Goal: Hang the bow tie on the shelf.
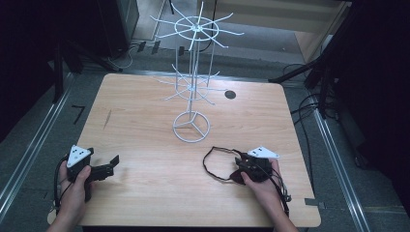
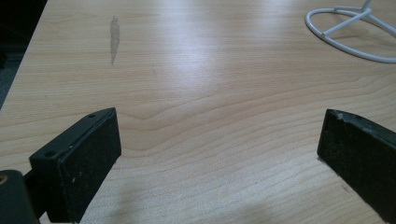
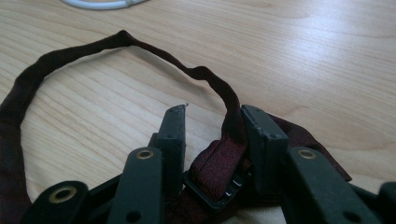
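A dark red strap [image 1: 205,164] lies in a loop on the wooden table [image 1: 145,193] near the front right; in the right gripper view the strap [image 3: 60,58] curves away to the left. My right gripper [image 1: 238,169] sits low over the strap's thicker end. Its jaws [image 3: 212,116] stand close together, with the strap and a black clasp [image 3: 210,191] between them. My left gripper [image 1: 109,166] rests near the front left edge. It [image 2: 219,140] is wide open, with bare wood between the jaws.
A tall white wire rack [image 1: 192,87] with spoke arms stands at the table's middle back on a ring base [image 1: 192,126] [image 2: 350,44]. A dark round hole [image 1: 230,94] lies behind it to the right. Cables and dark frames surround the table.
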Tool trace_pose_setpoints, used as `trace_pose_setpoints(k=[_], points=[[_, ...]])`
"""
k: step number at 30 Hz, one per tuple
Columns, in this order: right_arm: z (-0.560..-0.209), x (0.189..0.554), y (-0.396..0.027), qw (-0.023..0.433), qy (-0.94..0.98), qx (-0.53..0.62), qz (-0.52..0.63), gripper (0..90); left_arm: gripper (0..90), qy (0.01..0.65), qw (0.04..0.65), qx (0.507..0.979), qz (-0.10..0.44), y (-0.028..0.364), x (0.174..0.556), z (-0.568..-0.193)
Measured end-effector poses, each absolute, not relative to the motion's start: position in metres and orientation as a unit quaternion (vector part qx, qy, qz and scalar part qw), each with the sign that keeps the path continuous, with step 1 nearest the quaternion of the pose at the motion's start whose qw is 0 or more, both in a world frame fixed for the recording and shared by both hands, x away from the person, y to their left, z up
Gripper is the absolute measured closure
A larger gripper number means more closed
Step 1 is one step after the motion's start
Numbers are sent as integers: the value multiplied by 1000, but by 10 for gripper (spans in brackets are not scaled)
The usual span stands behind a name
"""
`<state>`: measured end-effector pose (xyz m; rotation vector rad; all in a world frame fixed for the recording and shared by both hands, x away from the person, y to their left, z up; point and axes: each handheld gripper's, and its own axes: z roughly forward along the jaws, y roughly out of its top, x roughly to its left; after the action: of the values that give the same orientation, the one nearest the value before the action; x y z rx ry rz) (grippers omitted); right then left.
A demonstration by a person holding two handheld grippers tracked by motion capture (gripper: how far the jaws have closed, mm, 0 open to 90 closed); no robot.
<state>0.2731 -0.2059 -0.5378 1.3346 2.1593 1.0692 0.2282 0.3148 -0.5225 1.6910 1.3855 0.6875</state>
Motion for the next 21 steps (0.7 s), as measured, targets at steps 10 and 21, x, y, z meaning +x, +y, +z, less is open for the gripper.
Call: trace_pose_setpoints(k=[10, 21], points=[[-534, 303, -195, 197, 771, 495, 348, 640, 23, 550, 413, 673, 274, 315, 228, -523], [-517, 298, -198, 203, 756, 477, 400, 900, 30, 550, 413, 672, 276, 315, 228, -522]])
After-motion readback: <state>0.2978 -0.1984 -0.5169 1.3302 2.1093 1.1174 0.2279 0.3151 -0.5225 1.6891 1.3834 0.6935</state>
